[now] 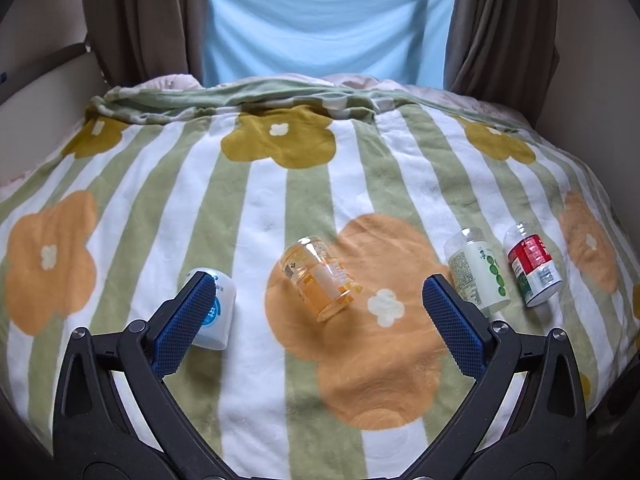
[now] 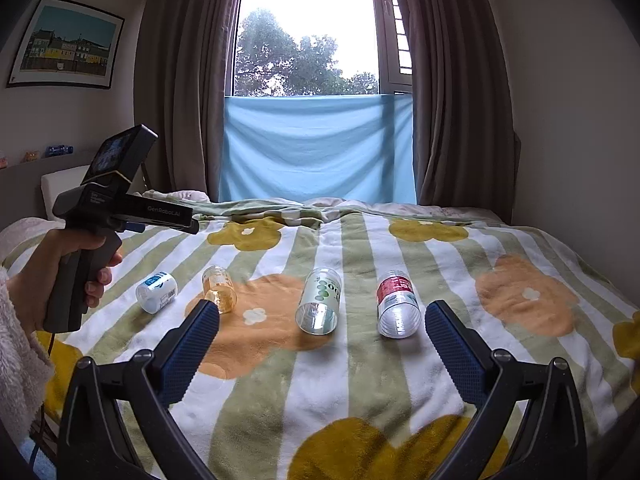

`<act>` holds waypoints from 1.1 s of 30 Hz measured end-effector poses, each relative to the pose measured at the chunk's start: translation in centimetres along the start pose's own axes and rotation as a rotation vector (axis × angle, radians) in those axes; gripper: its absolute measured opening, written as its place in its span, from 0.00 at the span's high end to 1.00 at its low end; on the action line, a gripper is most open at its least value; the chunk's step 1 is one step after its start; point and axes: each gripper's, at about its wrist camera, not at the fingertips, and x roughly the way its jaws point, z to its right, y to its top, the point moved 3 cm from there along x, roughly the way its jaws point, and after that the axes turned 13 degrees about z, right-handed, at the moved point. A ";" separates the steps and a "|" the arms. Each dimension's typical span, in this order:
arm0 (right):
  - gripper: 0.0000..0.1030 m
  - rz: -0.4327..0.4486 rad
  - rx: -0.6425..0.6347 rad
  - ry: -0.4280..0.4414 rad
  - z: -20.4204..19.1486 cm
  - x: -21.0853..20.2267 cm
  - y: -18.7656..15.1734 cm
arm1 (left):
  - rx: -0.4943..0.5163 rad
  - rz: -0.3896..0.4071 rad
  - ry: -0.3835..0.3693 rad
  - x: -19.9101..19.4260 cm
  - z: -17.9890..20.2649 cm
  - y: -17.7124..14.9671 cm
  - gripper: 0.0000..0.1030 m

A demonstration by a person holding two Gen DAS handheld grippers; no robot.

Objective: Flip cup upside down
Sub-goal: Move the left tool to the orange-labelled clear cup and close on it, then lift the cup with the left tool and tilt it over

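Observation:
Several cups lie on their sides in a row on the flowered blanket. From left to right they are a white-and-blue cup (image 1: 216,312) (image 2: 157,292), a clear orange cup (image 1: 320,280) (image 2: 220,289), a green-labelled clear cup (image 1: 476,272) (image 2: 320,306) and a red-labelled clear cup (image 1: 532,264) (image 2: 398,310). My left gripper (image 1: 320,316) is open and empty above the orange cup, its left finger over the white-and-blue cup. My right gripper (image 2: 322,344) is open and empty, near the green and red cups. The left gripper's body (image 2: 100,208) shows in the right wrist view.
The blanket (image 1: 280,208) (image 2: 400,360) covers a bed, rumpled at the far end. Brown curtains (image 2: 460,100) and a blue cloth (image 2: 320,148) hang at the window behind. A framed picture (image 2: 66,44) hangs on the left wall.

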 end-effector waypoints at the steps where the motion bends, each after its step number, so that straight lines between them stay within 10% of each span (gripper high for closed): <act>1: 0.00 -0.005 -0.003 0.006 0.0 0.3 -0.3 | -0.008 -0.029 0.007 1.7 -0.1 -0.2 0.00; 15: 0.00 -0.129 -0.038 0.134 -2.5 3.9 -6.1 | -0.041 -0.275 0.075 15.1 -0.6 -3.0 0.00; 24: 0.00 -0.187 -0.026 0.193 -4.1 5.3 -8.0 | -0.090 -0.347 0.060 17.6 -1.1 -4.1 0.30; 33: 0.00 -0.200 -0.037 0.202 -4.6 5.2 -8.9 | -0.135 -0.323 0.019 16.5 -1.4 -3.4 0.32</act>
